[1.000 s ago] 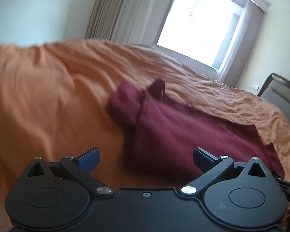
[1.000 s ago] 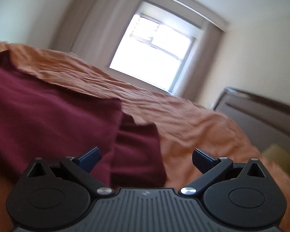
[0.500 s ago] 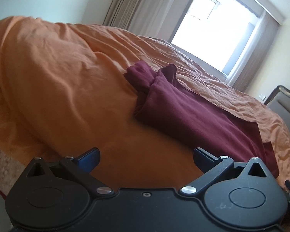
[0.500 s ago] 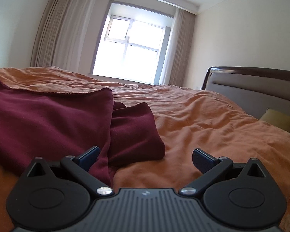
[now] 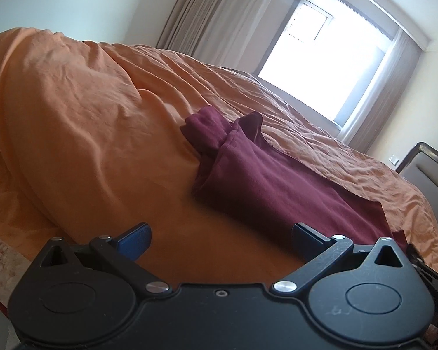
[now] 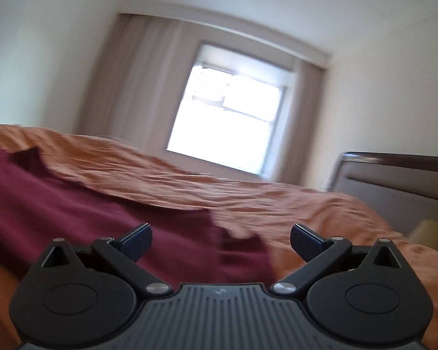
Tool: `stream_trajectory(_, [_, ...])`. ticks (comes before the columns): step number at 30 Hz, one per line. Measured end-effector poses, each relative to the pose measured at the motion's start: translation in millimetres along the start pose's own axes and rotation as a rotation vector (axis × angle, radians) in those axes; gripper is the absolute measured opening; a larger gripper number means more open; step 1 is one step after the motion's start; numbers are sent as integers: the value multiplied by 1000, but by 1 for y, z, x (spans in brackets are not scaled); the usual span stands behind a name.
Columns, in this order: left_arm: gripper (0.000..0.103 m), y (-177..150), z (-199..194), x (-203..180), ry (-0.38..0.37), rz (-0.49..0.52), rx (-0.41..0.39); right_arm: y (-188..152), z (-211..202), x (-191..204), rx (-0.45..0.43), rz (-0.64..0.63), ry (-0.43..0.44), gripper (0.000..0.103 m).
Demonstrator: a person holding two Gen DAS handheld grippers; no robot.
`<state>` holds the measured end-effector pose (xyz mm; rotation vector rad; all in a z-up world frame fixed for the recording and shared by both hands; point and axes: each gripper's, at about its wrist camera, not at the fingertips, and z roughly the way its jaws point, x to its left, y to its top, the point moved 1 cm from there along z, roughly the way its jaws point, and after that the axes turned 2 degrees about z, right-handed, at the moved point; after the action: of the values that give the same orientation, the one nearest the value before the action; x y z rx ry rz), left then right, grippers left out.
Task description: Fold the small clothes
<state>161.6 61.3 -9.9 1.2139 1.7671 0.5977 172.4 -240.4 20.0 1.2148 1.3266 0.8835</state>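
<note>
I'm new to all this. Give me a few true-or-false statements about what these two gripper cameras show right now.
1. The dark maroon cloth garment lies on an orange bedspread. True.
2. The left gripper is clamped on the garment. False: it is open and holds nothing.
3. The right gripper is open. True.
4. The grey curtains cover the bright window. False: they hang beside it.
</note>
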Motion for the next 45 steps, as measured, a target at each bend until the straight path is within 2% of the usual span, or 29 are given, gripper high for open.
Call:
stream_trajectory(4, [102, 1, 3, -1, 20, 2, -6, 14, 21, 35, 11, -49, 139, 103])
stream_trajectory(9, [102, 2, 9, 0, 26, -27, -22, 28, 41, 83, -1, -130, 209, 103])
stream_trajectory(12, [102, 4, 14, 2, 2, -63, -23, 16, 52, 103, 33, -178, 220, 103])
stream_trajectory(14, [102, 4, 17, 4, -20, -87, -31, -1, 57, 107, 44, -198, 222, 103])
stream_trajectory(16, [102, 5, 20, 6, -42, -117, -40, -13, 55, 105, 14, -174, 228, 103])
stream_trajectory(21, [102, 9, 30, 4, -124, -151, -76, -23, 47, 93, -13, -108, 236, 103])
stream_trajectory(24, [100, 11, 41, 5, -178, -198, -72, -26, 42, 88, -27, -89, 234, 103])
stream_trajectory(26, [92, 12, 46, 7, -174, -241, -80, -25, 45, 86, -23, -78, 238, 103])
stream_trajectory(28, [73, 12, 51, 9, -158, -269, -82, -25, 44, 85, -21, -69, 242, 103])
stream_trajectory(29, [67, 12, 52, 10, -139, -273, -86, -25, 44, 84, -19, -64, 245, 103])
stream_trajectory(30, [54, 12, 50, 10, -120, -275, -98, -25, 44, 84, -17, -60, 248, 103])
stream_trajectory(31, [49, 11, 49, 9, -107, -269, -110, -25, 45, 83, -15, -56, 250, 103])
stream_trajectory(35, [53, 9, 50, 7, -98, -247, -117, -26, 45, 83, -16, -47, 252, 103])
stream_trajectory(36, [59, 8, 52, 8, -99, -255, -108, -26, 45, 83, -16, -48, 251, 103])
stream_trajectory(40, [71, 6, 54, 11, -111, -281, -100, -27, 43, 83, -17, -48, 250, 103])
stream_trajectory(45, [76, -4, 55, 7, -97, -267, -116, -27, 44, 83, -18, -49, 249, 103])
